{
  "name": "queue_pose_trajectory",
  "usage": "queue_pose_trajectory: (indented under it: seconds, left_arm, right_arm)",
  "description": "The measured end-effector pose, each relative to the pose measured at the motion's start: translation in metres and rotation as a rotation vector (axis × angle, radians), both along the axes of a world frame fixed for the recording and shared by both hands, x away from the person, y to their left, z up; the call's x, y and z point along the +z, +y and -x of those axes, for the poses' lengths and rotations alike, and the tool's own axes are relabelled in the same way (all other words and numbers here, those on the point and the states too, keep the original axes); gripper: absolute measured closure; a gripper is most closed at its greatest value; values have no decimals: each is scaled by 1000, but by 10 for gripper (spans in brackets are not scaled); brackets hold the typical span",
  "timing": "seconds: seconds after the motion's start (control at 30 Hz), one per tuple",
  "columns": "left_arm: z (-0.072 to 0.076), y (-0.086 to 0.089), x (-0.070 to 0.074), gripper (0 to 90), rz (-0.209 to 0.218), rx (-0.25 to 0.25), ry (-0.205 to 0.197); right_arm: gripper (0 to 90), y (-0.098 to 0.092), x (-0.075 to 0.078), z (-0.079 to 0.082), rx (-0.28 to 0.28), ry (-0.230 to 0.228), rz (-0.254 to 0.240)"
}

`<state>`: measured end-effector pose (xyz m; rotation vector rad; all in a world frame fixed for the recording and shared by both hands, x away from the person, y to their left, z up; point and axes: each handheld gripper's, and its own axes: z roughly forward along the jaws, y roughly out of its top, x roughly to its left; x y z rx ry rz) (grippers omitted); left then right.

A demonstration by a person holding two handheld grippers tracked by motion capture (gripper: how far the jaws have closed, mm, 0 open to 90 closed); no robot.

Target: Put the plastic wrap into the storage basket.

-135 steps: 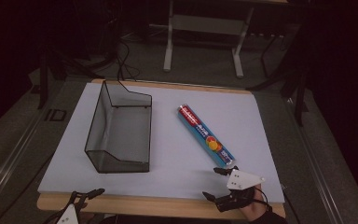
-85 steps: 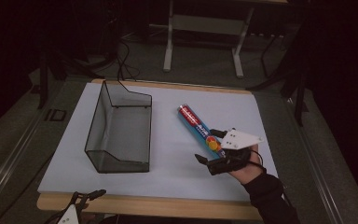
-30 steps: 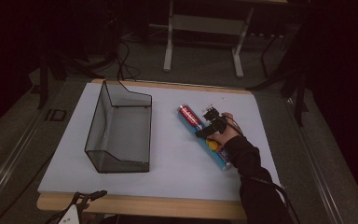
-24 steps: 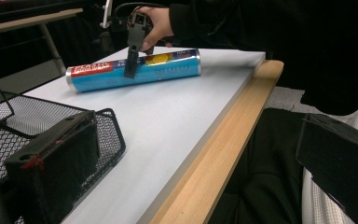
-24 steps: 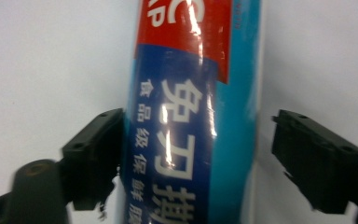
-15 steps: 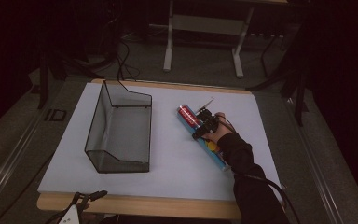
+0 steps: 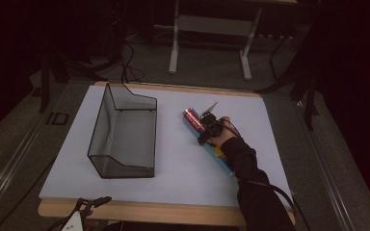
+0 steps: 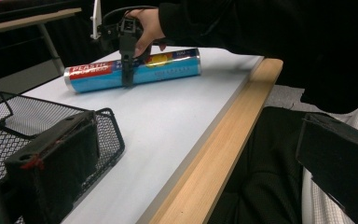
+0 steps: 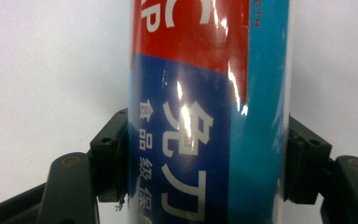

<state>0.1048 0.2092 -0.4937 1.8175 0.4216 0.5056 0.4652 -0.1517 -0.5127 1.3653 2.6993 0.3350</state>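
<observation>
Your right gripper (image 7: 208, 129): jaws seemingly clamped on the wrap roll (image 9: 209, 116) | your left gripper (image 7: 79, 220): jaws apart beside wire basket (image 7: 125, 132)

Right gripper (image 7: 205, 130) now down around the wrap roll (image 7: 194, 122).

One mesh basket (image 7: 125, 139), one wrap roll (image 7: 192, 120), two tongs (image 7: 206, 130).

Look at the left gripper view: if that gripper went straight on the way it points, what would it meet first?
Probably the wire basket, whose near corner lies just past its left jaw. The roll lies much farther on.
</observation>
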Motion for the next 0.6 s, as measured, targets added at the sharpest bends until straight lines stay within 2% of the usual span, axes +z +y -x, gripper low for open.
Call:
queue_pose_trajectory:
  seconds: [0.13, 0.33, 0.4, 0.53, 0.6]
  left_arm:
    - [0, 0, 0, 1, 1, 0, -1]
    - [0, 0, 0, 1, 0, -1, -3]
    - [0, 0, 0, 1, 0, -1, -1]
    - [0, 0, 0, 1, 0, -1, -2]
    - [0, 0, 0, 1, 0, -2, -1]
  right_arm:
    - [316, -2, 6, 1, -7, -16, -17]
    - [316, -5, 23, 4, -25, -55, -70]
    - [316, -3, 34, 8, -18, -91, -86]
    - [317, -1, 45, 10, -14, -116, -123]
    - [317, 3, 59, 14, 1, -150, -142]
